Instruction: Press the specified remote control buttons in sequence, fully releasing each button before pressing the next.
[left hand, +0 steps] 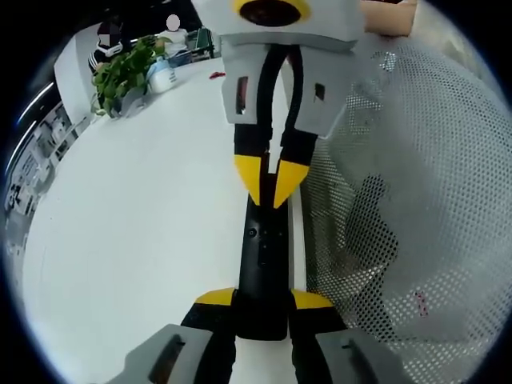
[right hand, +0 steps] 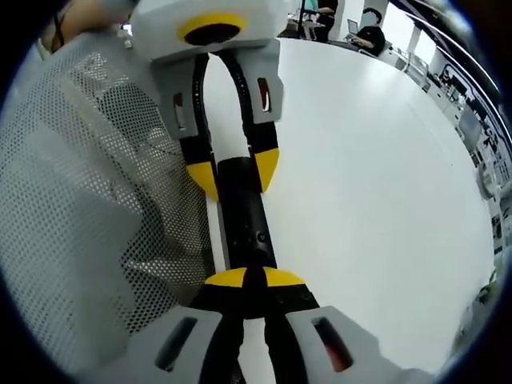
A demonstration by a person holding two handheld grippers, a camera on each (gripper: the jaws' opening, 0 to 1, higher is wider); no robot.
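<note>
A long black remote control (left hand: 264,264) lies lengthwise above the edge of the white table (left hand: 136,240). In the left gripper view, my left gripper (left hand: 264,300) is shut on the remote's near end, one yellow-tipped jaw on each side. My right gripper (left hand: 272,180) reaches in from the top, its two yellow tips shut together and resting on the remote's upper face near the far end. In the right gripper view, the right gripper (right hand: 256,278) has its tips pressed together on the remote (right hand: 244,208), and the left gripper (right hand: 234,170) clamps the other end.
White mesh material (left hand: 400,200) hangs close beside the remote, along the table edge (right hand: 88,200). A green potted plant (left hand: 124,72) and a pale bottle (left hand: 162,78) stand at the table's far end. People sit at desks in the distance (right hand: 372,36).
</note>
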